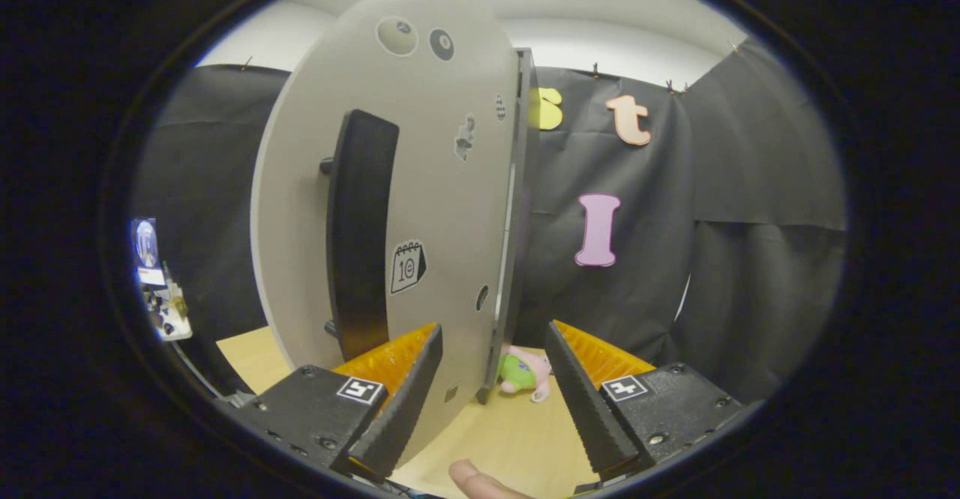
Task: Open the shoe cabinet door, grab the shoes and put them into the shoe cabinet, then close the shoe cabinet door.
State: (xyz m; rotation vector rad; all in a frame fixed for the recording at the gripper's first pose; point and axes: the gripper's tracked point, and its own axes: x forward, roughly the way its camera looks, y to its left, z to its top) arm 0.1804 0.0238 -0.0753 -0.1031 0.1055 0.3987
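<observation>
One wooden tabletop (517, 439) spans beneath the spread hand-held gripper (491, 379), black cloth wall (750, 206) behind.

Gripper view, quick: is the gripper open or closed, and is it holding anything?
Gripper: open, holding nothing; the cabinet door's free edge stands between its fingers, untouched.

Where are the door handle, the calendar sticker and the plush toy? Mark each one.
door handle (358, 236), gripper view, middle of the dark bar.
calendar sticker (407, 266), gripper view, its centre, on the door.
plush toy (521, 373), gripper view, its green body, beyond the open gripper (491, 379).
</observation>
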